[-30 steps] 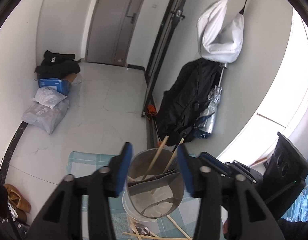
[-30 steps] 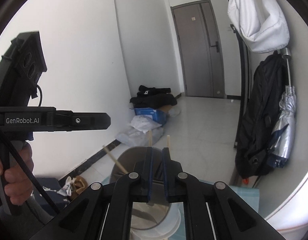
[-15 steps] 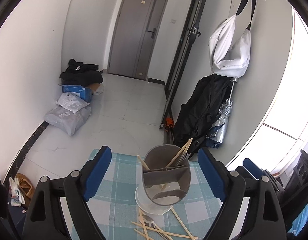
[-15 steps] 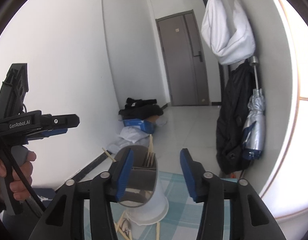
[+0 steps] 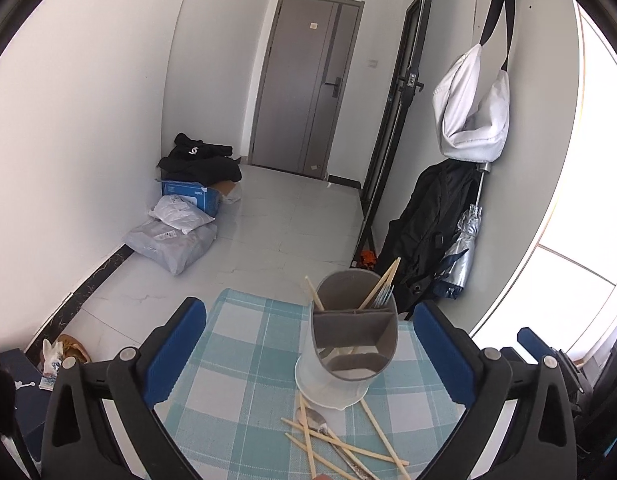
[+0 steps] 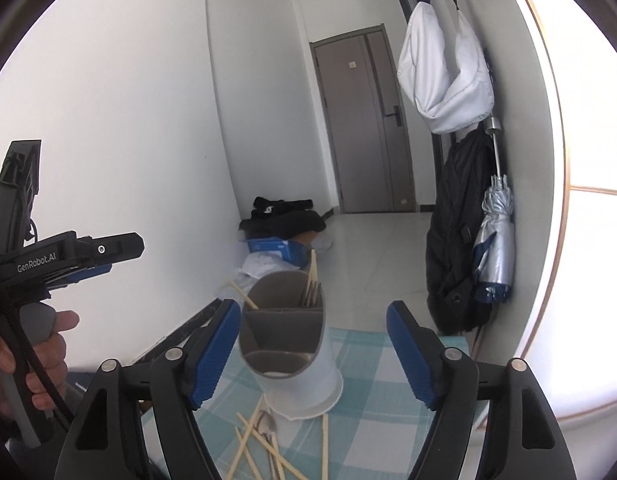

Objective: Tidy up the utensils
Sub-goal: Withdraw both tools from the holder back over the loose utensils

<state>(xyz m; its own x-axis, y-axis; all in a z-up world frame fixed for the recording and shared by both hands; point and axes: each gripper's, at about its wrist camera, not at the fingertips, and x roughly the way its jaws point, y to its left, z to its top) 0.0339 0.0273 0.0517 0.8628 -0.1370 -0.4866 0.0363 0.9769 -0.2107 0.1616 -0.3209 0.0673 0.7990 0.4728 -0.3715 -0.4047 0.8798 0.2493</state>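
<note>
The left gripper (image 5: 308,344) stood wide apart and empty, the grey utensil holder (image 5: 354,336) upright between and beyond its blue fingers (image 5: 176,346), untouched, on the checked tablecloth (image 5: 244,376). Chopsticks and fork tines (image 5: 382,298) stuck up from the holder's rear compartments. Loose chopsticks (image 5: 340,446) lay crossed in front of the holder over what may have been a spoon (image 5: 318,418), partly hidden. The right gripper (image 6: 314,356) also gaped empty, the holder (image 6: 282,332) just inside its left finger; the frame edge cut off the loose chopsticks (image 6: 260,446).
</note>
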